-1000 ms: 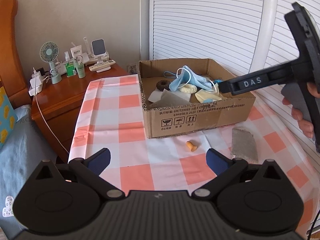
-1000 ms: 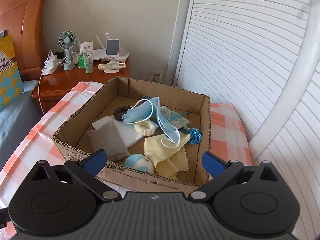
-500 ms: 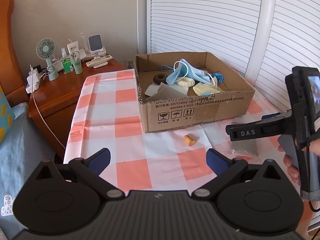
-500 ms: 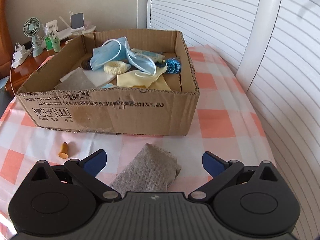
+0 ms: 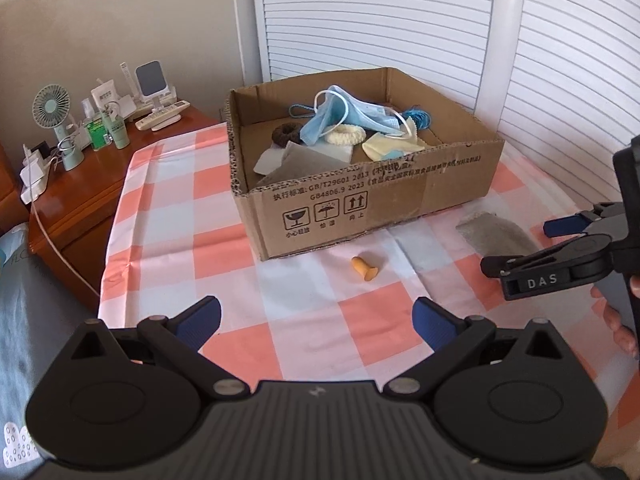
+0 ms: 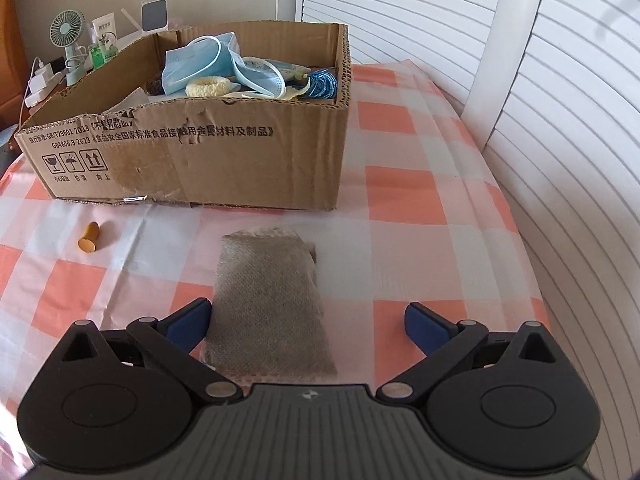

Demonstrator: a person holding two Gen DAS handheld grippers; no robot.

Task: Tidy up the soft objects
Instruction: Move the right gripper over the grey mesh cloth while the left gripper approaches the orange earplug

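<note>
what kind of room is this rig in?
Probably a bedroom: a wooden nightstand holding a small desk fan and toiletries, white louvered doors behind, and a checked-cloth table with the cardboard box.

The cardboard box stands on the table, toward its far side. In the box lie a face mask, two scrunchies and several cloths. Before the box, on the table, lie an earplug to the left and a fabric pouch to the right. The nightstand stands left of the table.
</note>
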